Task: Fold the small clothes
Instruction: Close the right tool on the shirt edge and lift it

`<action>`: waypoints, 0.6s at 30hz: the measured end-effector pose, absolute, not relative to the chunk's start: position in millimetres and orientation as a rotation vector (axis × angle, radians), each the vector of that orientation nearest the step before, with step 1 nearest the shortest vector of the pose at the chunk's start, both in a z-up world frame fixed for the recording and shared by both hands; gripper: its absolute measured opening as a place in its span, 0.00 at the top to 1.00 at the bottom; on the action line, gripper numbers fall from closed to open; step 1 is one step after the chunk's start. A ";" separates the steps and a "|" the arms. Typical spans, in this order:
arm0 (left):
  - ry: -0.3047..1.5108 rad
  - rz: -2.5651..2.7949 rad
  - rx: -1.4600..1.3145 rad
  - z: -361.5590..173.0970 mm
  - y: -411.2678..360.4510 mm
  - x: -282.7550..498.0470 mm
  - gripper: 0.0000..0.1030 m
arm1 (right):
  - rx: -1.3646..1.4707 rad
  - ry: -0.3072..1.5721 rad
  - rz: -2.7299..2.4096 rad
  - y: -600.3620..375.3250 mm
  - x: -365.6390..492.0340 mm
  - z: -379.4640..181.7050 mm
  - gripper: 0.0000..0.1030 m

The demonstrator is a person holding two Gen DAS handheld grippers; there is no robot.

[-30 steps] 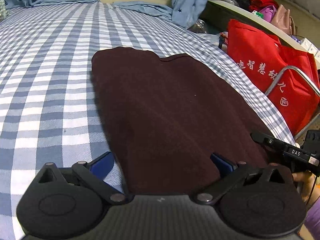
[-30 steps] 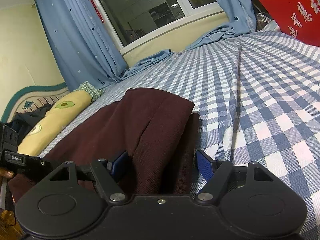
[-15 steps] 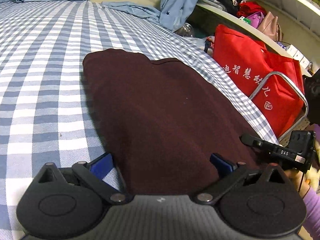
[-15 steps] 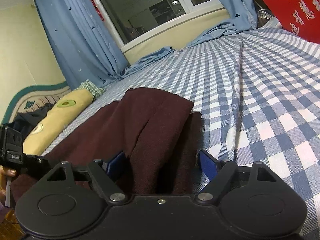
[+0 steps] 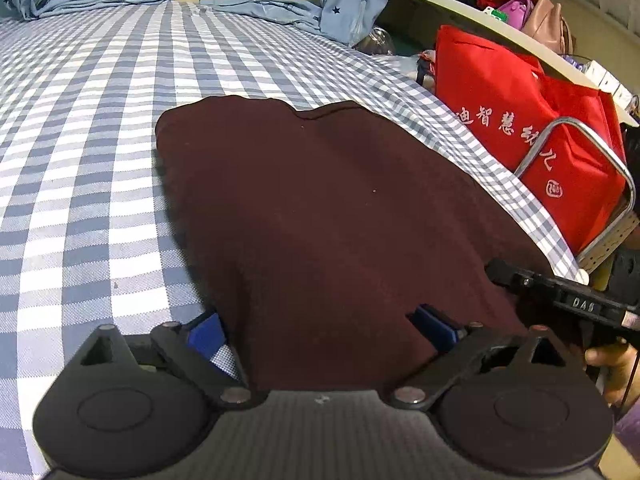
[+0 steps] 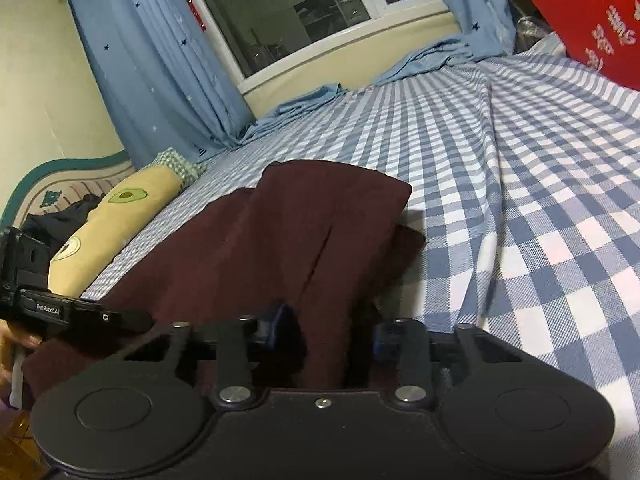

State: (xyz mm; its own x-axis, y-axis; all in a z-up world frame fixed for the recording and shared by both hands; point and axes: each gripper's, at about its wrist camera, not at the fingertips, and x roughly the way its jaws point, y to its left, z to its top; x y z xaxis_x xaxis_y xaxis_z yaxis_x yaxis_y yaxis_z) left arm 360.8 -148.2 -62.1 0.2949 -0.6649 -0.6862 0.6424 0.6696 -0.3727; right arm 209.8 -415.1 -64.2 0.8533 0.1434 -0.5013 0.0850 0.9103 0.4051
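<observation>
Dark maroon garment (image 5: 320, 216) lies flat on the blue/white checked bedsheet (image 5: 80, 160), partly folded, w/ its near edge at both grippers. All places below given rel. to the garment. L gripper (image 5: 320, 330): jaws wide, blue pads on either side of the garment's near hem; L pad (image 5: 206, 334) just off the cloth edge over sheet, the other pad on top of the fabric; nothing pinched. R gripper (image 6: 326, 330): jaws narrow, blue pads pressed onto a raised fold of the garment (image 6: 304, 248), cloth bunched betw. them — it's gripping that fold. In the R wrist view the top layer shows a lengthwise crease, and a lower layer sticks out past it on the side away from the pillow. In the L wrist view the R gripper's body appears at the garment's near R corner, w/ part of a hand (image 5: 612, 364) beneath it. Red tote bag (image 5: 520, 120) w/ white characters stands beyond the garment's R edge, off the bed, w/ a metal tube frame in front of it. Yellow avocado-print pillow (image 6: 116, 216) lies to the garment's L in the R wrist view. Blue star curtains (image 6: 160, 64) and a window (image 6: 312, 12) are past the garment's far end; curtain hems pool on the sheet there.
</observation>
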 end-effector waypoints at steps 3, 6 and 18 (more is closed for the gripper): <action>0.920 -0.851 -0.031 -61.6 -148.5 357.4 0.10 | 0.334 0.535 -0.006 -397.5 207.8 -55.4 0.75; 0.913 -0.834 -0.032 -60.7 -147.5 355.2 0.15 | 0.214 0.520 -0.034 -379.8 205.7 -46.7 0.77; 0.964 -0.839 -0.146 -58.2 -118.3 362.8 0.01 | 0.268 0.521 -0.062 -380.5 206.9 -49.7 0.77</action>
State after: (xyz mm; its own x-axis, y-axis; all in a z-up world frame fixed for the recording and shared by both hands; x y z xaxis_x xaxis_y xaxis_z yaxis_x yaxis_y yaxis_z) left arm 362.8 -118.3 -58.2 0.2901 -0.6875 -0.6657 0.5651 0.6845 -0.4606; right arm 206.9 -380.5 -49.7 0.8665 0.0095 -0.4991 0.1260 0.9633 0.2371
